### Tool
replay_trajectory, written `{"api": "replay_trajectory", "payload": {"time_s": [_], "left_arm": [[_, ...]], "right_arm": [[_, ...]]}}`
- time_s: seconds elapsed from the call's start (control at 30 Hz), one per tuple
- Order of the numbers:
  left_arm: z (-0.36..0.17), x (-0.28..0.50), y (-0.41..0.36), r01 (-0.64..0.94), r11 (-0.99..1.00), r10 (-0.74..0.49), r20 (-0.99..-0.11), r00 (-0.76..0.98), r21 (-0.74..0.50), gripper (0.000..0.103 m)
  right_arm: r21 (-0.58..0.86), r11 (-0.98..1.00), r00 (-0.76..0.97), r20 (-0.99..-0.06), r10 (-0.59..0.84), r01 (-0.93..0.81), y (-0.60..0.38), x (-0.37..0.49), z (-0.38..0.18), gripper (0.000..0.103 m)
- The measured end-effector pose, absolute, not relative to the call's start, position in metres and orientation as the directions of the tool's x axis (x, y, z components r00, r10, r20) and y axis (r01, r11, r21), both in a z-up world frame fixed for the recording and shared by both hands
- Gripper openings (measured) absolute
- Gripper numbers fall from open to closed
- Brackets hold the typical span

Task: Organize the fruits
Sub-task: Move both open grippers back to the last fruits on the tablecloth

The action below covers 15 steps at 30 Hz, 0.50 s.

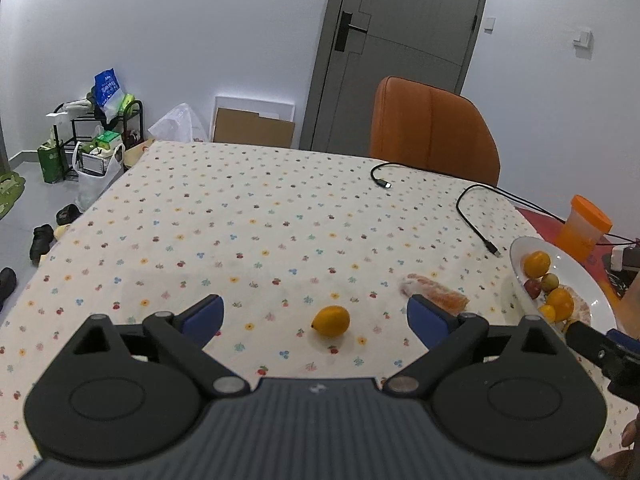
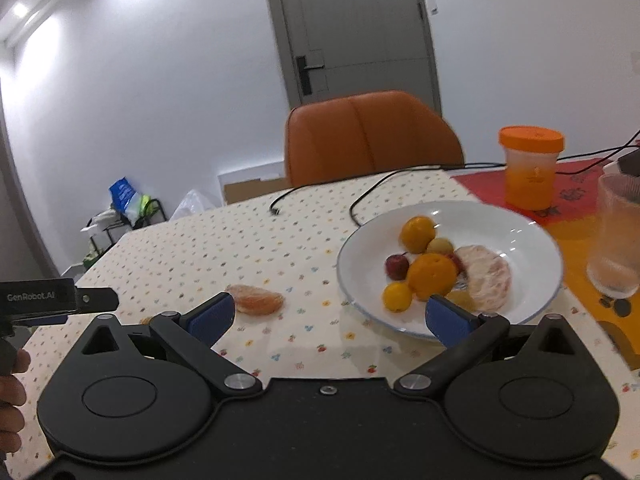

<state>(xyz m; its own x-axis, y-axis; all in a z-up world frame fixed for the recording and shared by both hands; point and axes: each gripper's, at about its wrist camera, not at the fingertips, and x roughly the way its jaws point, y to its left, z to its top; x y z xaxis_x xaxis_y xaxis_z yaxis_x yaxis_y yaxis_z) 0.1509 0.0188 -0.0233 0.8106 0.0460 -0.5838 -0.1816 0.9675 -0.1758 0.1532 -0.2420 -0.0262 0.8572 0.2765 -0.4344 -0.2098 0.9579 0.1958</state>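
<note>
A: How far along did the sorting look?

B: Mostly done, I'd judge. The wide white ceramic plate (image 2: 532, 240) already held a heap: two round oranges, a small yellow citrus, a dark red fruit, a pale one and a peeled whitish segment. Two pieces were left on the flower-dotted tabletop (image 1: 248, 216): a small oval yellow-orange kumquat (image 1: 331, 321) and a peeled orange citrus wedge (image 2: 256, 299).

A: Where were those from the grippers?

B: In the left wrist view the kumquat lay at 12 o'clock, just beyond the left gripper (image 1: 316, 316), between its spread blue pads; nothing was held. The wedge lay at 1 o'clock, the plate at 3. The right gripper (image 2: 329, 314) was likewise wide apart and empty, the wedge at 11 o'clock of it and the plate at 1 o'clock.

A: Anything unclear?

B: The right view was blurred, so the smaller fruits on the plate were hard to name. The left view cut off the plate's far edge. A clear ribbed glass (image 2: 616, 236) was cropped at the right.
</note>
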Motion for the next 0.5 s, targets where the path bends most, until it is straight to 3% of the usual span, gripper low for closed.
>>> {"api": "replay_trajectory", "payload": {"time_s": [0.23, 0.33, 0.5], "left_arm": [[-0.039, 0.157, 0.017, -0.183, 0.969, 0.049, -0.598, 0.8, -0.165, 0.092], [-0.043, 0.162, 0.018, -0.186, 0.967, 0.043, -0.607, 0.793, -0.175, 0.085], [-0.053, 0.172, 0.017, -0.184, 0.963, 0.021, -0.627, 0.779, -0.195, 0.064]], "right_arm": [[0.192, 0.952, 0.838, -0.454, 0.303, -0.241, -0.231, 0.159, -0.03, 0.103], [0.194, 0.949, 0.824, -0.473, 0.312, -0.248, -0.228, 0.165, -0.033, 0.103], [0.201, 0.935, 0.791, -0.499, 0.354, -0.292, -0.22, 0.176, -0.036, 0.1]]}}
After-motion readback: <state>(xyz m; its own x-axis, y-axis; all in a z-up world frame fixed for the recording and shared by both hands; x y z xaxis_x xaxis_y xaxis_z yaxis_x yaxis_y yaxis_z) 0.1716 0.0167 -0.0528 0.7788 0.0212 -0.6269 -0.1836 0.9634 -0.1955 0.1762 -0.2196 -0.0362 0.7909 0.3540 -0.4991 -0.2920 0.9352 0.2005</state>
